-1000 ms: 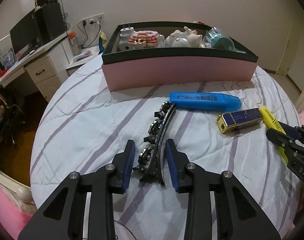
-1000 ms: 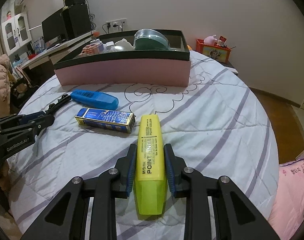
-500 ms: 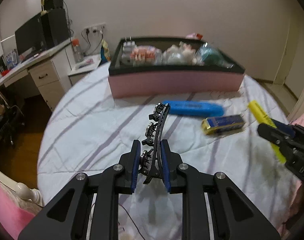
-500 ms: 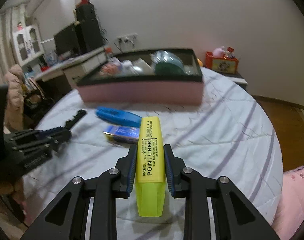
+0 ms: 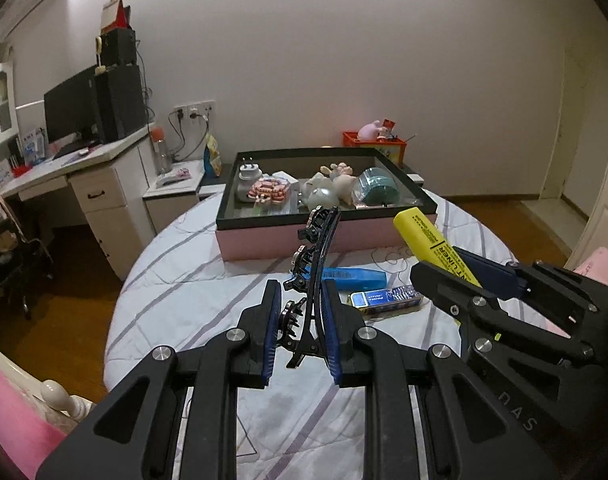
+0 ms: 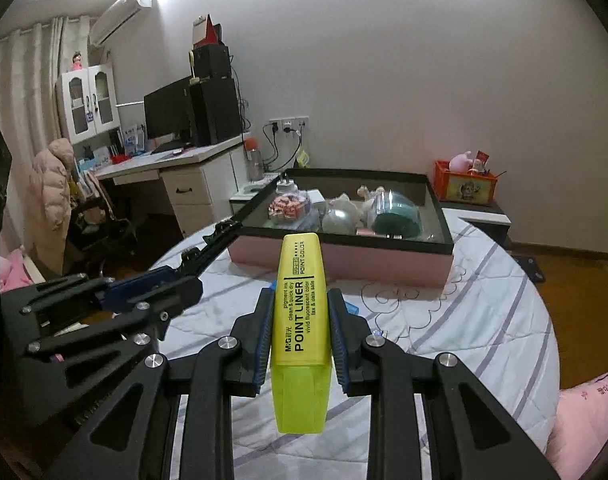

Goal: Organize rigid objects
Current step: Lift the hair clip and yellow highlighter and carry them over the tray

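Note:
My left gripper (image 5: 302, 300) is shut on a long black hair clip (image 5: 313, 268), lifted off the bed with its far end pointing at the box. My right gripper (image 6: 302, 300) is shut on a yellow highlighter (image 6: 302, 312), also raised; it shows in the left wrist view as the highlighter (image 5: 429, 242) at right. The pink box with a black rim (image 5: 367, 236) stands at the far side of the striped bedspread (image 5: 192, 292) and holds small toys and a plug. A blue case (image 5: 355, 278) and a blue-gold box (image 5: 385, 298) lie on the spread below.
A white desk (image 6: 192, 176) with a monitor stands left of the bed, with a chair and a coat beside it. An orange crate (image 6: 465, 188) sits on a stand behind the box. A thin black wire (image 6: 403, 296) lies on the spread. Wooden floor surrounds the bed.
The left gripper shut on the hair clip and lifted it off the spread. The right gripper raised the highlighter. Both views now look more level, toward the box.

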### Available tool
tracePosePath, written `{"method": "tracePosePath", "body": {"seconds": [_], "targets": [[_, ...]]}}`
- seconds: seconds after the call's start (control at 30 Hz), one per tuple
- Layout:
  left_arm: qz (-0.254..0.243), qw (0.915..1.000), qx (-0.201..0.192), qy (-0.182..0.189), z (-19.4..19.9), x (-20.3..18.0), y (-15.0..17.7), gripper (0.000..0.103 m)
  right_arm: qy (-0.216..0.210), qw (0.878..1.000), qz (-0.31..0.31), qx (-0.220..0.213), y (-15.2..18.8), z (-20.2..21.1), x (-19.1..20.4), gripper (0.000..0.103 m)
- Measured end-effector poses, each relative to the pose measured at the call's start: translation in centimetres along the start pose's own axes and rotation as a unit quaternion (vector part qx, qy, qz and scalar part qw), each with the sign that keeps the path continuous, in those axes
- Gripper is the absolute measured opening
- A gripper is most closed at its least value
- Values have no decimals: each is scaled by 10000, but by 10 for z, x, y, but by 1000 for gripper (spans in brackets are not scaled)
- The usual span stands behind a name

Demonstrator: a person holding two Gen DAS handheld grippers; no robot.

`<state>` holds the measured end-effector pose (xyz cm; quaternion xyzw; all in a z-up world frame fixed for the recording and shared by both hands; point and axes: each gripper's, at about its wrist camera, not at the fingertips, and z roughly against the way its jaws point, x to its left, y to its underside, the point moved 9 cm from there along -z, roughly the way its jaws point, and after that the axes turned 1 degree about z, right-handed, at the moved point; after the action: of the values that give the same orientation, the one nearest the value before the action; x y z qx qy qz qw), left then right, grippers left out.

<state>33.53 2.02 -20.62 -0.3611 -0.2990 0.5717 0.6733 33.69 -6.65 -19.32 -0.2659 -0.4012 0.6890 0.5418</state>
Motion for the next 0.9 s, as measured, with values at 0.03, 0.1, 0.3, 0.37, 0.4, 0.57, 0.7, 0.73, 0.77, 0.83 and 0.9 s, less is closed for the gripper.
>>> {"method": "tracePosePath", "body": {"seconds": [0.03, 0.1, 0.3, 0.37, 0.4, 0.57, 0.7, 0.73, 0.77, 0.83, 0.9], "targets": [[7, 10000, -34, 2, 2, -1, -2, 20, 13, 10000, 8, -35, -1, 2, -1, 27], [6, 10000, -90, 17, 9, -3, -4, 20, 58, 10000, 26, -75, -4, 6, 0, 27], [-18, 9989, -450, -161, 36, -8, -17, 20, 133, 9994, 76, -325, -16, 29, 3, 27], [-6, 9970, -707, -303, 50, -8, -24, 20, 196, 9986, 119, -470, -21, 38, 5, 27], [-28, 9961, -807, -348, 58, -8, -27, 20, 261, 9980, 177, -541, -24, 44, 7, 27], [-144, 9913, -1248, -402, 89, -12, -46, 20, 360, 9948, 235, -927, -42, 70, 12, 27], [-203, 9847, -1690, -371, 118, -12, -63, 21, 415, 9904, 290, -1284, -58, 94, 15, 27], [-215, 9836, -1749, -378, 122, -12, -66, 21, 435, 9885, 326, -1412, -63, 102, 16, 27], [-227, 9817, -1846, -403, 128, -12, -70, 21, 456, 9871, 353, -1493, -66, 107, 17, 27], [-250, 9784, -2001, -455, 138, -10, -76, 21, 458, 9848, 402, -1628, -74, 117, 20, 27], [-253, 9760, -2114, -455, 146, -10, -81, 21, 466, 9830, 434, -1724, -80, 122, 23, 27]]}}
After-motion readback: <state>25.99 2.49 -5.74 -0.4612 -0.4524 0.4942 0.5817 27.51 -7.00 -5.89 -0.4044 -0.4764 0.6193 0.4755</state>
